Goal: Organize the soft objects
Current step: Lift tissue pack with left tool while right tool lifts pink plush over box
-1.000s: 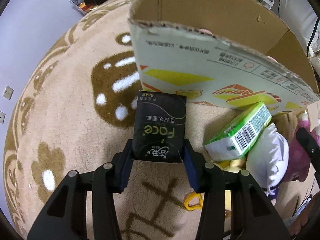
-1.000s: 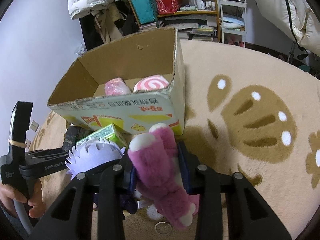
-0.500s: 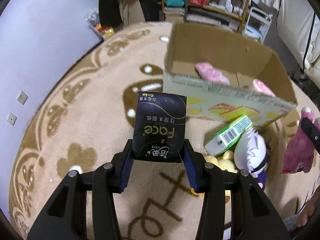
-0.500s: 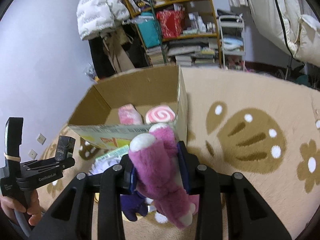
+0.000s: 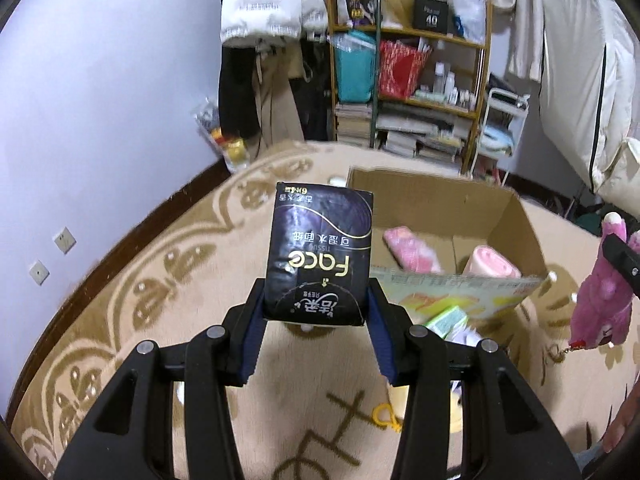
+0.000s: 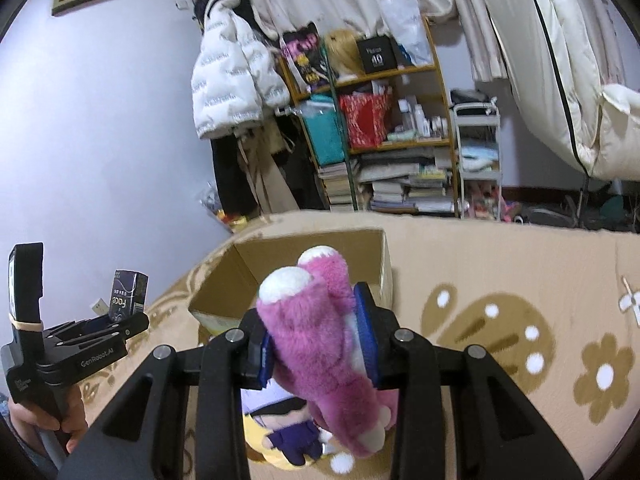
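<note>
My left gripper (image 5: 316,312) is shut on a black tissue pack (image 5: 320,252) and holds it above the carpet, near the left front of an open cardboard box (image 5: 500,212). The box holds a pink roll (image 5: 408,246) and a pink swirl cushion (image 5: 492,264). My right gripper (image 6: 316,344) is shut on a pink plush toy (image 6: 316,336), lifted in front of the box (image 6: 280,256). The plush also shows at the right edge of the left wrist view (image 5: 604,300). The left gripper with the pack (image 6: 124,296) shows at the left of the right wrist view.
A green tissue pack (image 5: 446,318) and a doll in purple and yellow (image 6: 280,432) lie on the patterned carpet (image 5: 160,280) in front of the box. A yellow ring (image 5: 384,426) lies nearby. A cluttered shelf (image 5: 408,80), hanging coats and a purple wall stand behind.
Both grippers have risen and tilted up with their loads. The box now lies lower in both views and the shelf and wall have come into sight.
</note>
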The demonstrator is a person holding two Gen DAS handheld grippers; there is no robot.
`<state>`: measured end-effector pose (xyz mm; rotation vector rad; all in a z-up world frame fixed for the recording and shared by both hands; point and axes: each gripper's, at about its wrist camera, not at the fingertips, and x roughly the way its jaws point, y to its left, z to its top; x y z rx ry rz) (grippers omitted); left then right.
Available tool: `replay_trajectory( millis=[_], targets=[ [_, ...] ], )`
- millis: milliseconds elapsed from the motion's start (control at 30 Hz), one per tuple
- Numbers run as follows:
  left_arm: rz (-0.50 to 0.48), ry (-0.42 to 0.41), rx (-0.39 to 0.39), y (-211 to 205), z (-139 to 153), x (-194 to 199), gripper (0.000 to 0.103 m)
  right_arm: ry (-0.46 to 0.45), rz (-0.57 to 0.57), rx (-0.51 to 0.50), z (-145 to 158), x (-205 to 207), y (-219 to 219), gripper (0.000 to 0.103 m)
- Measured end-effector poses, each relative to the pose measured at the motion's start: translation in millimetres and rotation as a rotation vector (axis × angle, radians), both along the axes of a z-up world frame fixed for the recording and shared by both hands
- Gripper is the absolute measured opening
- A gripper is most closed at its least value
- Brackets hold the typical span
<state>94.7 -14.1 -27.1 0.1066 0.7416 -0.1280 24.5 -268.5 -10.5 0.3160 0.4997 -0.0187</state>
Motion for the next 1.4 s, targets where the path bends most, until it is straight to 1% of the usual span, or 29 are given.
replay_trajectory(
  millis=[100,267,567,767,900,933,1100,1400],
  targets=[
    [-0.008,-0.038,-0.006,-4,9,1,0.045,-0.018,0.008,-0.005,4,6,1,0.036],
    [-0.017,-0.075,-0.018,-11,17,9,0.045,-0.046,0.019,-0.016,9,21,3,0.036],
    [-0.065,-0.116,-0.007,-29,23,31,0.045,-0.080,0.055,-0.055,16,48,7,0.036],
    [-0.085,-0.116,0.011,-39,17,43,0.045,-0.094,0.064,-0.067,15,68,6,0.036],
    [-0.096,-0.106,0.017,-42,13,48,0.045,-0.096,0.063,-0.067,13,73,6,0.036],
    [-0.098,-0.103,0.020,-44,11,51,0.045,-0.092,0.063,-0.070,14,70,6,0.037],
    [-0.108,-0.093,0.013,-45,4,59,0.045,-0.071,0.054,-0.073,8,88,3,0.037],
    [-0.124,-0.062,-0.005,-45,-10,75,0.045,-0.020,0.066,-0.051,-13,113,-3,0.037]
  ],
)
